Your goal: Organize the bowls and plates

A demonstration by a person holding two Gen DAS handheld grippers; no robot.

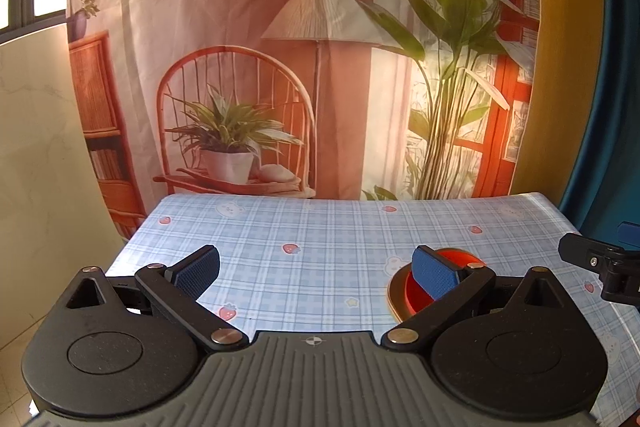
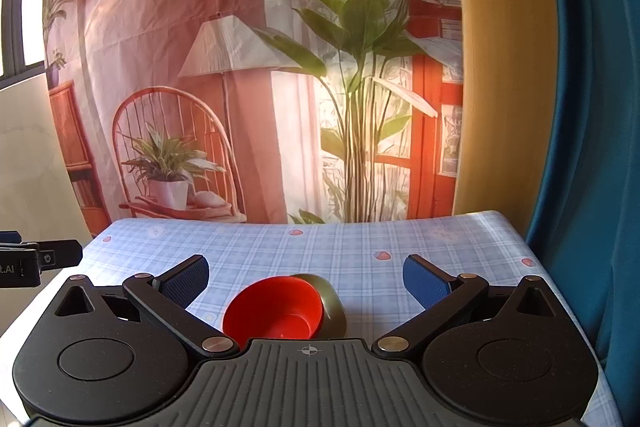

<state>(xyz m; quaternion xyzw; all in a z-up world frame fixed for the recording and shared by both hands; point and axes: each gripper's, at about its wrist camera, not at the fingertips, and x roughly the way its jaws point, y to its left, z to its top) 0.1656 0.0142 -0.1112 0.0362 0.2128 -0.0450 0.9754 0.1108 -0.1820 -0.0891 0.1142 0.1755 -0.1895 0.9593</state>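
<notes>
- Glossy red plastic bowl (image 2: 274, 311) resting in an olive-gold plate (image 2: 334, 301), low centre of the right wrist view, on the blue plaid-clothed desk (image 2: 320, 243).
- Right gripper (image 2: 306, 283) spread wide, empty, poised over the bowl.
- Left gripper (image 1: 316, 271) likewise wide apart, holding nothing.
- Best approach: lower squarely, pinch one bowl rim, lift straight to avoid dragging the plate.

bowl (image 2: 274, 311) on plate (image 2: 334, 301), on table (image 2: 360, 239)

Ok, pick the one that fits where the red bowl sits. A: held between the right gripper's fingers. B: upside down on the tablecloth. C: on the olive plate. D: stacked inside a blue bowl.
C: the red bowl rests upright on the olive plate, untouched by the open right gripper.
</notes>
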